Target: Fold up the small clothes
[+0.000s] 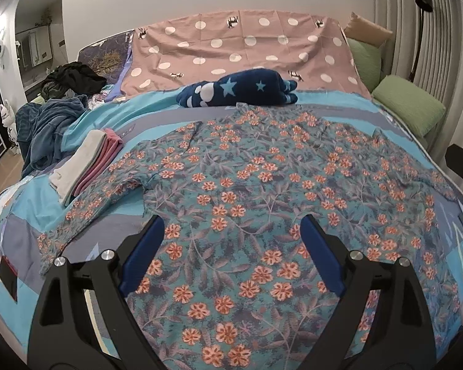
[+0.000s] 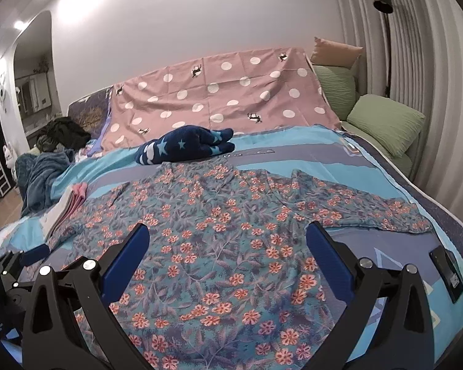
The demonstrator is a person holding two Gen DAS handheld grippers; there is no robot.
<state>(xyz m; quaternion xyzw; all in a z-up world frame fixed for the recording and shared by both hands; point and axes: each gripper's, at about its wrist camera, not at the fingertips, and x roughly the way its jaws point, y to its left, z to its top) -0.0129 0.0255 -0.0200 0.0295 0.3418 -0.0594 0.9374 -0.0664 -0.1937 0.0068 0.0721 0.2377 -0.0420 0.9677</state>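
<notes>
- Both tongs, left tongs [image 1: 233,231] and right tongs [image 2: 228,239], gaping above floral shirt [image 1: 262,185], nothing clamped.
- Pinch the sleeves first, probably near each cuff; fold inward, flat on bed [image 2: 370,166].

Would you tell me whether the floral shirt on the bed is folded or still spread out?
Spread out: the floral shirt lies flat on the bedspread, both sleeves extended sideways, no fold visible.
</notes>
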